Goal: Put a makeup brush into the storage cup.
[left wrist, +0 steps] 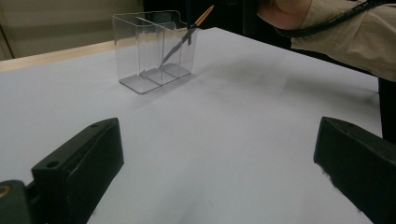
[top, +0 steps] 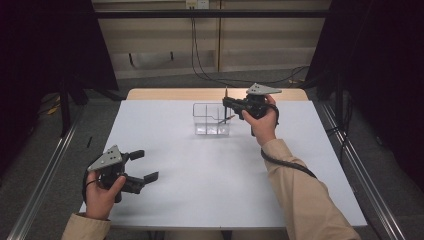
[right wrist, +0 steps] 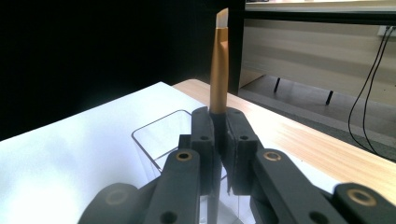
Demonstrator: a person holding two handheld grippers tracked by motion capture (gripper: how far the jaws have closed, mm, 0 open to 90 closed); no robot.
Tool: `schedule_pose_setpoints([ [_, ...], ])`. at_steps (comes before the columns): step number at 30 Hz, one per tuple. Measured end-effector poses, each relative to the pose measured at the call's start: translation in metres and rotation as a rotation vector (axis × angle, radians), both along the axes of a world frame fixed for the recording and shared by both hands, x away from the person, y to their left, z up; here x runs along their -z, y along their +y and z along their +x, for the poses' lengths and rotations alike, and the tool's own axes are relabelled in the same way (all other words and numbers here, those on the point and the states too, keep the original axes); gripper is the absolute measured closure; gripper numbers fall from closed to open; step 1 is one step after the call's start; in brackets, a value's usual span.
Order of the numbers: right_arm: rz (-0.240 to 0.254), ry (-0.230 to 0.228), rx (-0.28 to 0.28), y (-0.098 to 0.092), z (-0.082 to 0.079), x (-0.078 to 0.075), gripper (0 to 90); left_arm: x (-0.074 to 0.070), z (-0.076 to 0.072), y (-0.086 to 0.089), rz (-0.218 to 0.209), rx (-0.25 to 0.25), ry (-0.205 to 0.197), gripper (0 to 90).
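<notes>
Right now the right gripper (top: 229,104), fingers clenched on a brush (right wrist: 218,70), holds it over the clear organiser (top: 211,120) at twelve o'clock; tilted, its tip could snag a divider. Left gripper (top: 145,165) rests released.

Surface: a flat white rectangular tabletop (top: 200,175), matte and plain, seen from above in the high view.
Far edge: a strip of light wooden board (top: 175,94) shows beyond the white top, along its far side.
On it: a clear plastic rectangular organiser box (top: 211,120) with inner dividers stands upright on the white top, towards the far side and near the middle.
Box base: it rests flat on the surface (left wrist: 154,81).
Near half: plain white surface (left wrist: 210,140).
</notes>
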State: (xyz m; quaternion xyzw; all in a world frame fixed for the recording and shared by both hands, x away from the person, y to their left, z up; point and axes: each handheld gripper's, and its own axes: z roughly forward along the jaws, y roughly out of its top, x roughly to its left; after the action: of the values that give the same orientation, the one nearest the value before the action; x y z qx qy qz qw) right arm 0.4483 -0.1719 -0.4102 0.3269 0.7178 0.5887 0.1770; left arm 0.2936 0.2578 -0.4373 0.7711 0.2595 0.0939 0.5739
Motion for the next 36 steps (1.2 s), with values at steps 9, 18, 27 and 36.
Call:
schedule_pose_setpoints([
  [9,0.026,0.013,-0.037,0.000,-0.002,-0.001,65.9,0.000,0.000,0.000,0.001,0.000,-0.001,1.5],
  [18,0.047,0.010,-0.044,-0.002,-0.007,-0.011,30.7,-0.001,-0.001,-0.001,0.003,0.000,-0.004,1.5],
  [27,0.040,-0.003,-0.044,-0.011,-0.015,-0.008,18.0,-0.002,-0.001,-0.002,0.005,0.001,-0.009,1.5],
  [36,0.026,-0.020,-0.069,-0.011,-0.025,-0.010,11.8,-0.002,0.001,-0.003,0.001,0.003,-0.014,1.5],
])
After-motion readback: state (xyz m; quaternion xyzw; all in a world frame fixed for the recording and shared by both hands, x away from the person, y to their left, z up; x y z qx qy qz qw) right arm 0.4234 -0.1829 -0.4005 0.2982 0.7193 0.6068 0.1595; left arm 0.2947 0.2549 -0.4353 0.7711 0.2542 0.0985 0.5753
